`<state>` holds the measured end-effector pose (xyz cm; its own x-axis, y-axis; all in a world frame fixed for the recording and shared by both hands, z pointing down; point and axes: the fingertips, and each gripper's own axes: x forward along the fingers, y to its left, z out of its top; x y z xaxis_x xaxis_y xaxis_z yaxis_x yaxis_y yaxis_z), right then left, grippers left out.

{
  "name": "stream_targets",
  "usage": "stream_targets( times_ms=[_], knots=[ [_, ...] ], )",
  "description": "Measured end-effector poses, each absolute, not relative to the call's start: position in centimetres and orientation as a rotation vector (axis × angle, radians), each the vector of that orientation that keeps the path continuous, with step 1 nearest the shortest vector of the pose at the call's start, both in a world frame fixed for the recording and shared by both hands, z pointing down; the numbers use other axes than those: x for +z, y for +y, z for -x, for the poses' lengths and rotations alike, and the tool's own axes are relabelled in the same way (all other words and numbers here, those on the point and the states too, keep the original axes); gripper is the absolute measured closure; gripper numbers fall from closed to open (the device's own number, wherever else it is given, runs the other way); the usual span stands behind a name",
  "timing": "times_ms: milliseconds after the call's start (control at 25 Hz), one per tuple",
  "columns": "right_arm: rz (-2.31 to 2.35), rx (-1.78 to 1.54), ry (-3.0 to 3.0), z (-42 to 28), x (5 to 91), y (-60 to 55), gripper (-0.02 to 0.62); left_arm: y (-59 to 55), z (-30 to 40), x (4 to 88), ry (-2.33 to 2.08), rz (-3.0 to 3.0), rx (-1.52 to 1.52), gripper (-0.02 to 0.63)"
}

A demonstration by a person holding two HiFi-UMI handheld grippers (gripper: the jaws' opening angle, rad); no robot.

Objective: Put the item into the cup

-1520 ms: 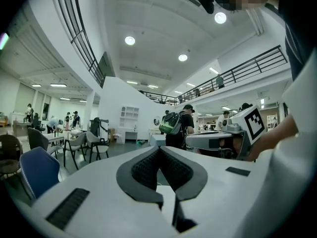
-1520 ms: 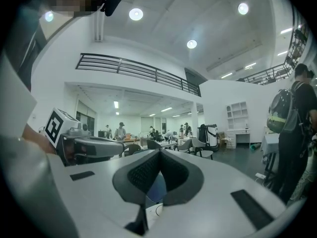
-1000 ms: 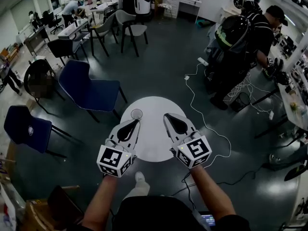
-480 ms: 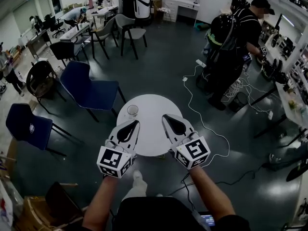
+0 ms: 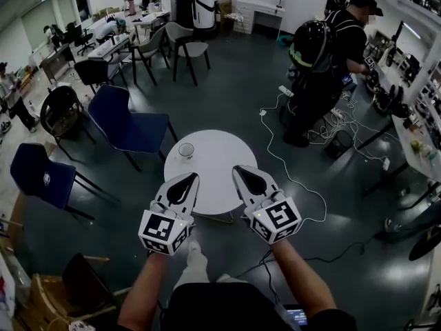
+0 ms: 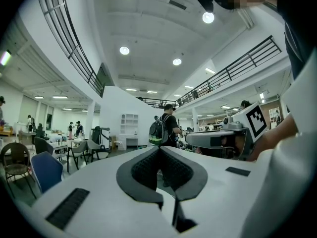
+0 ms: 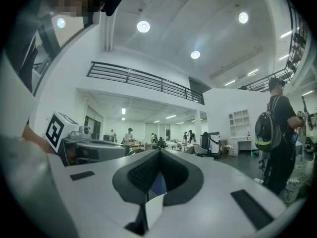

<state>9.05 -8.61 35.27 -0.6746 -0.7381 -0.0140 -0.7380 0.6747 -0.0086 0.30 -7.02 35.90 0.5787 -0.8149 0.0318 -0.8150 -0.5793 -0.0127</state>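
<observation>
A round white table (image 5: 219,150) stands on the dark floor ahead. A small clear cup (image 5: 186,150) sits upright near its left edge. I see no loose item on the bare part of the table; the near side is hidden behind the grippers. My left gripper (image 5: 192,176) is held over the table's near left edge, just short of the cup, its jaws shut (image 6: 158,148) with nothing between them. My right gripper (image 5: 238,168) hovers over the near right part, tips together (image 7: 159,151). Both gripper views look level across the room, not at the table.
Two blue chairs (image 5: 131,126) (image 5: 38,178) stand left of the table. A white cable (image 5: 286,161) snakes over the floor on the right. A person with a backpack (image 5: 320,54) stands at a bench at the back right. A wooden chair (image 5: 65,292) is near my left.
The table and cup have shifted slightly up and left in the head view. The person with the backpack has moved left. Both grippers keep their pose, jaws still together.
</observation>
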Motion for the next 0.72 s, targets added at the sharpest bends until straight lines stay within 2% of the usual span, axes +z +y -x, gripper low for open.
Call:
stream_targets(
  times_ms=[280, 720],
  knots=[
    [1.275, -0.005, 2.850, -12.4, 36.1, -4.5, 0.581, -3.3, -3.1, 36.4, -1.439, -2.776, 0.039, 0.591],
    [1.250, -0.019, 2.846, -12.8, 34.7, -0.6, 0.581, 1.0, -4.0, 35.2, -1.460, -2.768, 0.064, 0.591]
  ],
)
